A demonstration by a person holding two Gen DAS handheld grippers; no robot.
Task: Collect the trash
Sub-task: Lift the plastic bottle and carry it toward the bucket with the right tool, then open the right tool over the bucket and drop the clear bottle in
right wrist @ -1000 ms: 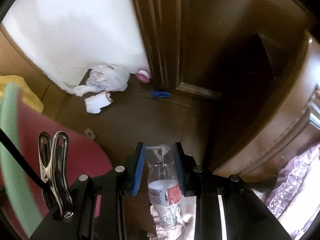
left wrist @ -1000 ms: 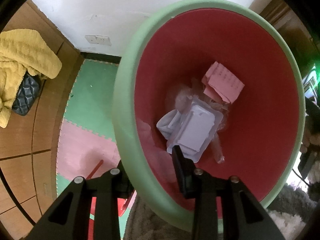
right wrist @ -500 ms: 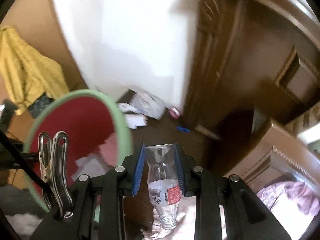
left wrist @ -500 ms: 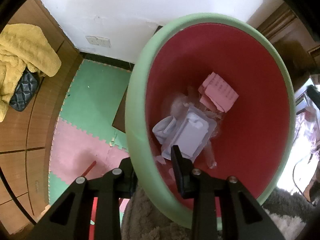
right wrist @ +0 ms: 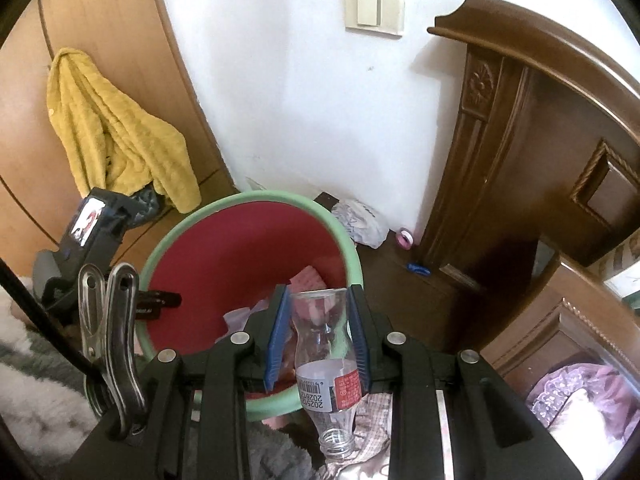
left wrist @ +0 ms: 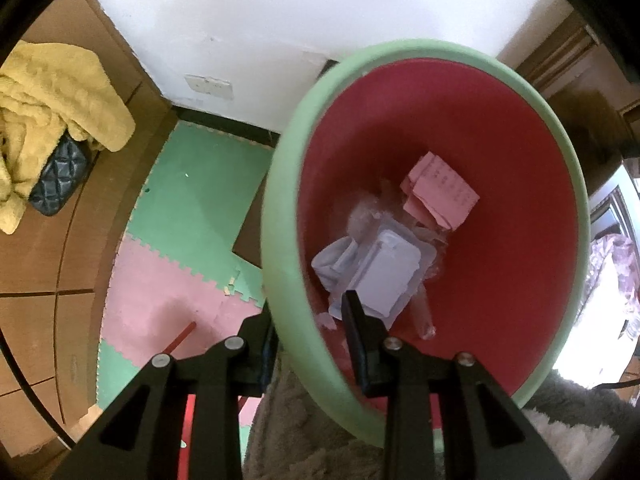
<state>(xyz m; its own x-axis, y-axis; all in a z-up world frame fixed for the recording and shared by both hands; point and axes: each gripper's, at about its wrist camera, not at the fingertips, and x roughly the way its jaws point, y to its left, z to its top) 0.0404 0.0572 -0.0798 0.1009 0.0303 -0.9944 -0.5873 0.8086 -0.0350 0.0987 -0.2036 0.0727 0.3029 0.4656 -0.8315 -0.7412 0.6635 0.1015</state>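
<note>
My left gripper (left wrist: pixel 308 328) pinched the smooth green rim of the round, red-lined bin (left wrist: pixel 280 216). My right gripper (right wrist: pixel 318 320) clamped a clear, waisted plastic bottle (right wrist: pixel 320 344), neck toward me, at the bin's near rim. Crumpled paper (left wrist: pixel 438 190) lay inside.

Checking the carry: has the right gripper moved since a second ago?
Yes. The right gripper, shut on the bottle, rose: the bin and light switch entered view.

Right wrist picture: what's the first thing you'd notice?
The clear plastic bottle pinched upside down in the right tongs, low in the middle. Right behind it sits the big bin, green outside and red inside. A yellow towel hangs at the upper left.
</note>
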